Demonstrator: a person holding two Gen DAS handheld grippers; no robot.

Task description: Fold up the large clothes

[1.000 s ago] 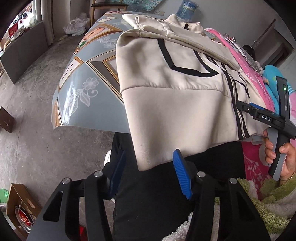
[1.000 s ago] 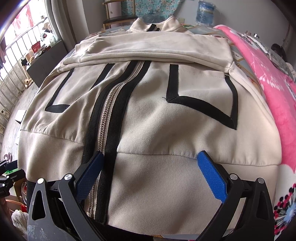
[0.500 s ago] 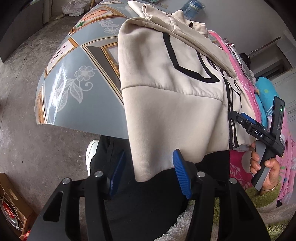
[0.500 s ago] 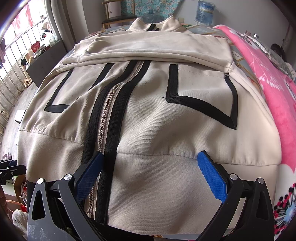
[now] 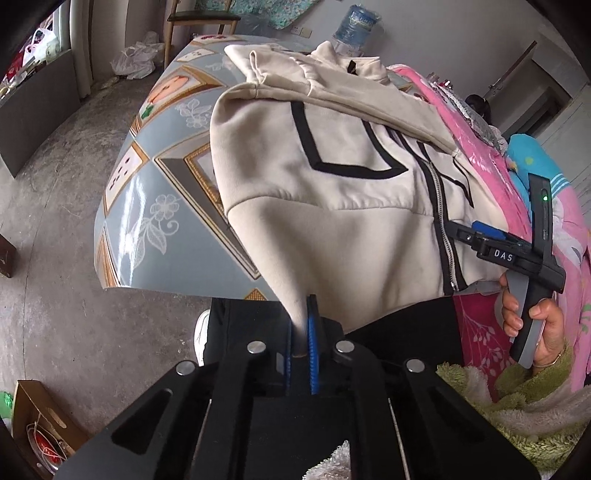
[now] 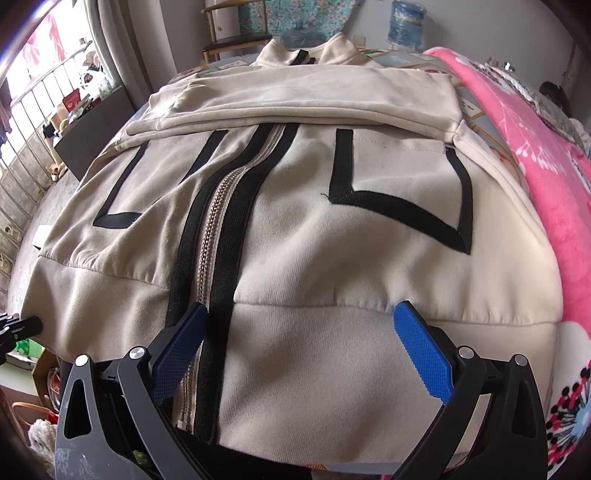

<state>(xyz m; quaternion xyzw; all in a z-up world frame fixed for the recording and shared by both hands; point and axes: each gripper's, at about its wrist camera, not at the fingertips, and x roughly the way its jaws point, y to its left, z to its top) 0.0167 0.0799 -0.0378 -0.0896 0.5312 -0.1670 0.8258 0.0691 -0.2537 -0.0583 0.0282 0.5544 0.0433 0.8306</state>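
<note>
A beige zip jacket (image 5: 332, 192) with black trim lies front up on the table, sleeves folded across its chest, hem hanging over the near edge. My left gripper (image 5: 302, 332) is shut on the hem's left corner. My right gripper (image 6: 299, 332) is open, its blue pads (image 6: 421, 354) straddling the hem just right of the zipper (image 6: 218, 206); it also shows in the left wrist view (image 5: 484, 236) at the jacket's right hem. The jacket fills the right wrist view (image 6: 295, 229).
The table has a glossy blue patterned cloth (image 5: 147, 206). A pink floral blanket (image 6: 528, 140) lies along the jacket's right side. A water bottle (image 6: 406, 26) and a chair (image 5: 201, 22) stand beyond the table. A cardboard box (image 5: 33, 421) sits on the floor at left.
My left gripper has closed on the jacket's left hem corner, which it straddled open before. The right gripper has stayed open over the hem.
</note>
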